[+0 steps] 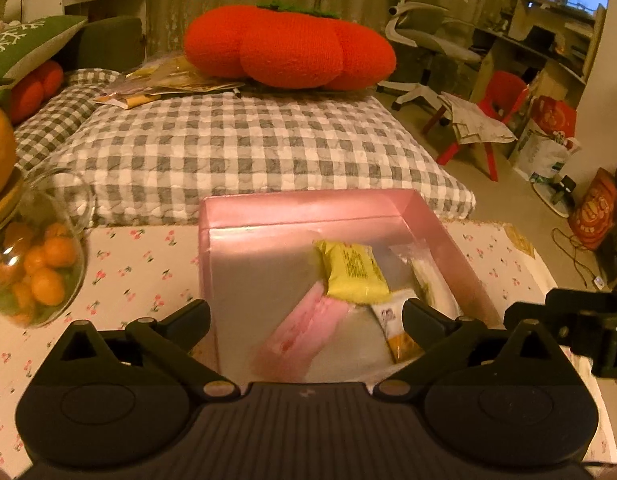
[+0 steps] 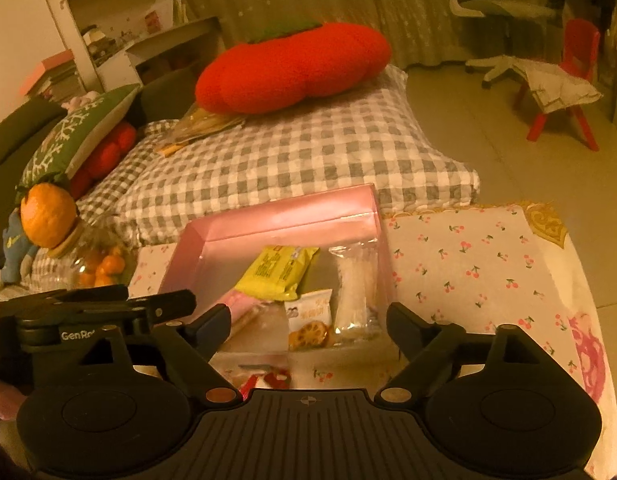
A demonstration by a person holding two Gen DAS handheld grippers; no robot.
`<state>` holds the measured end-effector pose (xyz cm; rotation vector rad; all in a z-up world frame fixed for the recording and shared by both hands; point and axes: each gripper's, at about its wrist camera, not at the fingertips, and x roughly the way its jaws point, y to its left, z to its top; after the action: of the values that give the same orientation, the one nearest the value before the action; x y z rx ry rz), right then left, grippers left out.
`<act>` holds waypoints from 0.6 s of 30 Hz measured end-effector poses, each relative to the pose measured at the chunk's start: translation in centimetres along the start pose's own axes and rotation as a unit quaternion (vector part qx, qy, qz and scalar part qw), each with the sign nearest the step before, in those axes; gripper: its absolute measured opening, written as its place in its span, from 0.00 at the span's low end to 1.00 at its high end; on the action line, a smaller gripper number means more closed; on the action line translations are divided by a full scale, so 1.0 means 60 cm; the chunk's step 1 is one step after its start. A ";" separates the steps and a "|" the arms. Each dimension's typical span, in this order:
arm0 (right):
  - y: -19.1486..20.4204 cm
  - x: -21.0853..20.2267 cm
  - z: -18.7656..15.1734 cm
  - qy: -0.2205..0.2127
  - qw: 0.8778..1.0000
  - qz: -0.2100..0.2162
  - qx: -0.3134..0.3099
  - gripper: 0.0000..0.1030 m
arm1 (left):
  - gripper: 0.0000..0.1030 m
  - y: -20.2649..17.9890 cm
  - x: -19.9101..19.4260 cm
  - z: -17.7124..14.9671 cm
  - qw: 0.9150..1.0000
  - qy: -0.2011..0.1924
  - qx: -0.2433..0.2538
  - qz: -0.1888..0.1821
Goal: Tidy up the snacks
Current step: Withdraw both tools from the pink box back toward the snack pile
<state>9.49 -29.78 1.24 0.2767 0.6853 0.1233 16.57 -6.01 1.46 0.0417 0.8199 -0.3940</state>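
From left to right, my left tongs (image 1: 306, 314) and right tongs (image 2: 308, 322) both hang released and empty over the pink box (image 2: 268, 216) on the bench (image 2: 468, 256), four snack packets inside, so I judge placing done and fetching another snack next.

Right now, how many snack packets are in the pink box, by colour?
Yellow packet: 1
Pink packet: 1
Clear packet: 1
White-and-orange packet: 1
Total: 4, all inside the pink box.
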 end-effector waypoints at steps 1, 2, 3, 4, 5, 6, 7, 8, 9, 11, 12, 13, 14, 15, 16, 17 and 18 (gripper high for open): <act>0.004 -0.005 -0.003 -0.001 1.000 -0.001 -0.003 0.87 | 0.99 0.002 -0.006 -0.004 1.000 0.000 0.002 -0.001; 0.007 -0.008 -0.007 -0.002 1.000 -0.003 -0.005 0.87 | 0.99 0.004 -0.012 -0.008 1.000 -0.001 0.003 -0.001; 0.011 -0.012 -0.010 -0.003 1.000 -0.004 -0.007 0.88 | 0.99 0.005 -0.016 -0.012 1.000 -0.001 0.003 0.000; 0.015 -0.015 -0.013 -0.002 1.000 -0.004 -0.011 0.88 | 0.99 0.007 -0.022 -0.015 1.000 -0.001 0.004 -0.001; 0.019 -0.017 -0.017 -0.001 1.000 -0.005 -0.015 0.88 | 0.99 0.007 -0.028 -0.019 1.000 -0.002 0.007 -0.002; 0.023 -0.020 -0.020 0.000 1.000 -0.005 -0.019 0.88 | 0.99 0.007 -0.033 -0.023 1.000 -0.003 0.009 -0.003; 0.028 -0.022 -0.023 0.000 1.000 -0.006 -0.023 0.88 | 0.99 0.006 -0.038 -0.027 1.000 -0.005 0.013 -0.004; 0.033 -0.024 -0.027 0.001 1.000 -0.006 -0.027 0.88 | 0.99 0.005 -0.044 -0.031 1.000 -0.006 0.018 -0.005; 0.038 -0.027 -0.031 0.002 1.000 -0.006 -0.030 0.88 | 0.99 0.003 -0.048 -0.034 1.000 -0.006 0.023 -0.005; 0.048 -0.032 -0.039 0.003 0.999 -0.005 -0.036 0.88 | 0.99 0.001 -0.056 -0.042 0.999 -0.006 0.034 -0.005; 0.052 -0.035 -0.043 0.003 0.999 -0.004 -0.038 0.88 | 0.99 0.003 -0.060 -0.047 0.999 -0.005 0.037 -0.004; 0.056 -0.039 -0.047 0.003 0.999 -0.002 -0.040 0.88 | 0.99 0.004 -0.064 -0.050 0.999 -0.003 0.039 -0.003; 0.061 -0.042 -0.051 0.003 0.999 -0.001 -0.042 0.88 | 0.99 0.005 -0.067 -0.054 0.999 -0.001 0.041 -0.002; 0.065 -0.045 -0.056 0.003 0.999 -0.001 -0.044 0.88 | 0.99 0.006 -0.071 -0.058 0.999 0.001 0.042 0.003; 0.069 -0.048 -0.059 0.002 0.999 -0.001 -0.046 0.88 | 0.99 0.008 -0.075 -0.062 0.999 0.003 0.043 0.010; 0.072 -0.052 -0.064 0.001 0.999 -0.001 -0.048 0.88 | 0.99 0.010 -0.080 -0.067 0.999 0.003 0.045 0.013; 0.074 -0.054 -0.068 0.001 0.999 -0.001 -0.050 0.88 | 0.99 0.012 -0.084 -0.071 0.999 0.002 0.047 0.015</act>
<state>4.28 -25.31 1.49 0.1800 0.6784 0.1551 10.77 -2.90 2.08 0.1417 0.8026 -0.4038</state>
